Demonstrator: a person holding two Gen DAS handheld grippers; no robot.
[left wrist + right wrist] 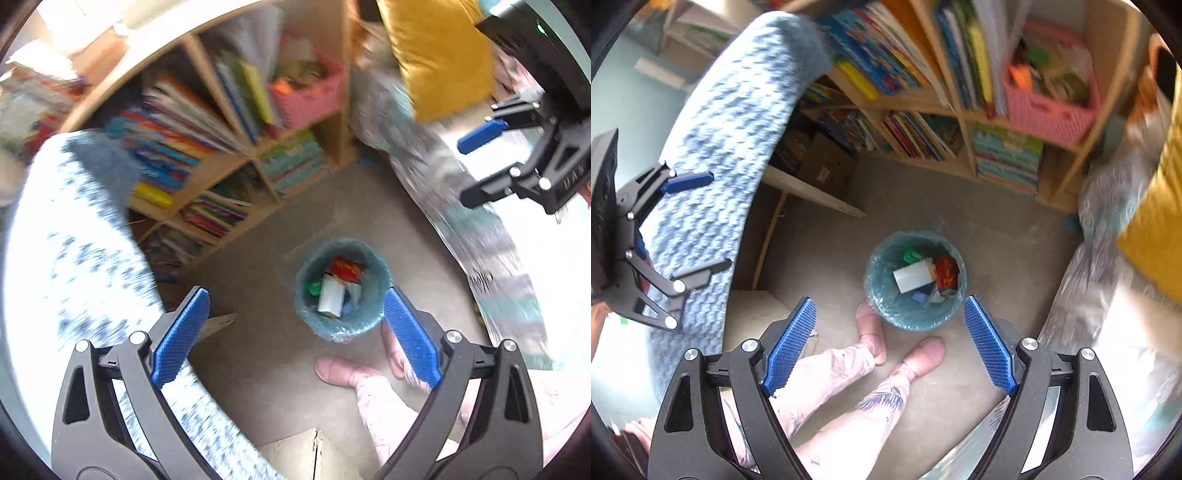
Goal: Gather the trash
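- Blue-padded jaws of the left gripper [295,332] stood wide apart with nothing between them, released.
- Likewise the right gripper [886,339] was spread and empty above the person's feet [919,356].
- Below both, the teal bin [915,280] sat on the grey floor [997,240], near the bookshelf [960,110].
- Trash lay inside it: a white carton [912,277], a red packet [946,275] and a green scrap [913,255].
- Judging by this, the drop looked done; no loose litter showed on the floor, though blur hid much.
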